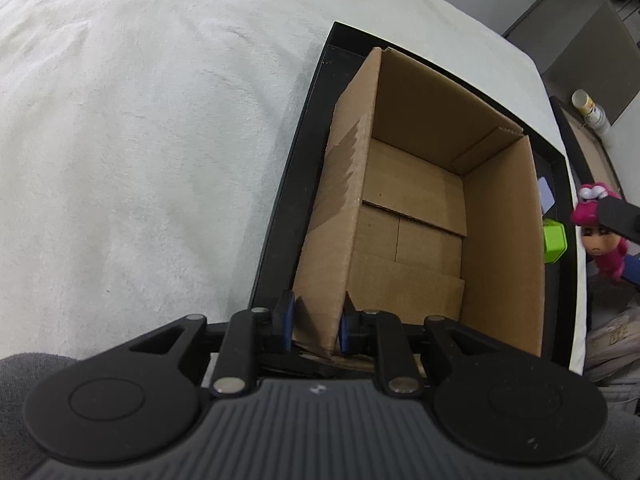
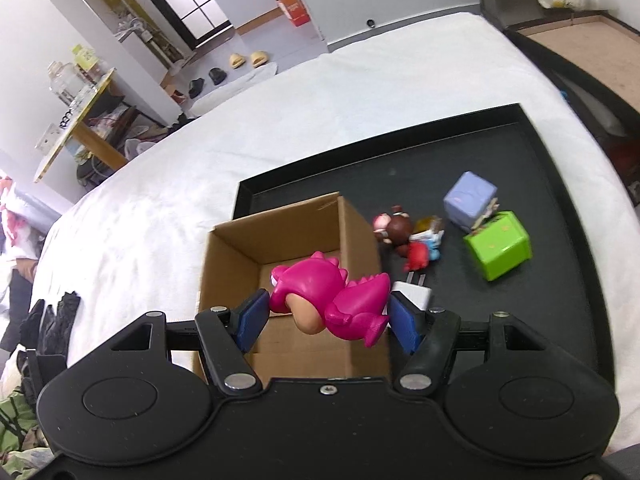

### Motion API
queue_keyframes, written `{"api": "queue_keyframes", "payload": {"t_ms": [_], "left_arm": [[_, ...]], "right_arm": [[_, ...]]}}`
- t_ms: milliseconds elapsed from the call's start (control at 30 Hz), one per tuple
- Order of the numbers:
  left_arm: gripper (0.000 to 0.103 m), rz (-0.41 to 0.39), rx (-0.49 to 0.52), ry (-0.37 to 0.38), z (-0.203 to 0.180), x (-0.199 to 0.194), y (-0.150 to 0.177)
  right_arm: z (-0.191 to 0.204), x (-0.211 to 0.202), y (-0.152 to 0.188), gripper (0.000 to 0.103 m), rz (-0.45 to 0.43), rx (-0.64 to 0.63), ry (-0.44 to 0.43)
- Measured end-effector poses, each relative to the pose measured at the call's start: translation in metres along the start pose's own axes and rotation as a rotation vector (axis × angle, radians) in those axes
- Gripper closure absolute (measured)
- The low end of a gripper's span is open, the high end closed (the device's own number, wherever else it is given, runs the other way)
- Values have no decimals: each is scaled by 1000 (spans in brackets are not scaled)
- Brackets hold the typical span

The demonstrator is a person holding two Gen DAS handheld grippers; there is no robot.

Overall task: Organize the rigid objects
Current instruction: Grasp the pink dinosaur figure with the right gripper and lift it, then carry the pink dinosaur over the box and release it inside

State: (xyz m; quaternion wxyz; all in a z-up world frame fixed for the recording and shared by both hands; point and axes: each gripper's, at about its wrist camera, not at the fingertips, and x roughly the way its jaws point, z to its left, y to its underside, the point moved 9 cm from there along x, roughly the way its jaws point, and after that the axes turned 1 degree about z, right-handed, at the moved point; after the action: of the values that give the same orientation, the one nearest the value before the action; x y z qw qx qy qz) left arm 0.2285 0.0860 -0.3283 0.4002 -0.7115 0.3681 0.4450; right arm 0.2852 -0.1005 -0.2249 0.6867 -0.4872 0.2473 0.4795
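We pinch the box (image 1: 420,200) wall at six o'clock with our left gripper (image 1: 315,326), while our right gripper (image 2: 326,316) clamps the pink dinosaur (image 2: 332,296) over its open, empty top.

Your right gripper (image 2: 325,317) clamps a pink dinosuit figurine (image 2: 330,298) above the cardboard box (image 2: 280,236).
Beyond it on the black tray (image 2: 560,184) you see a green cube (image 2: 498,245), a lilac cube (image 2: 470,199) and small figurines (image 2: 408,236).
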Motion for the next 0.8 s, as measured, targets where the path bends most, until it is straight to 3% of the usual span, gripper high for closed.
{"api": "queue_keyframes", "payload": {"t_ms": [800], "left_arm": [[82, 29, -52, 50, 4, -1, -3]], "right_arm": [[49, 56, 18, 40, 96, -51, 14]]}}
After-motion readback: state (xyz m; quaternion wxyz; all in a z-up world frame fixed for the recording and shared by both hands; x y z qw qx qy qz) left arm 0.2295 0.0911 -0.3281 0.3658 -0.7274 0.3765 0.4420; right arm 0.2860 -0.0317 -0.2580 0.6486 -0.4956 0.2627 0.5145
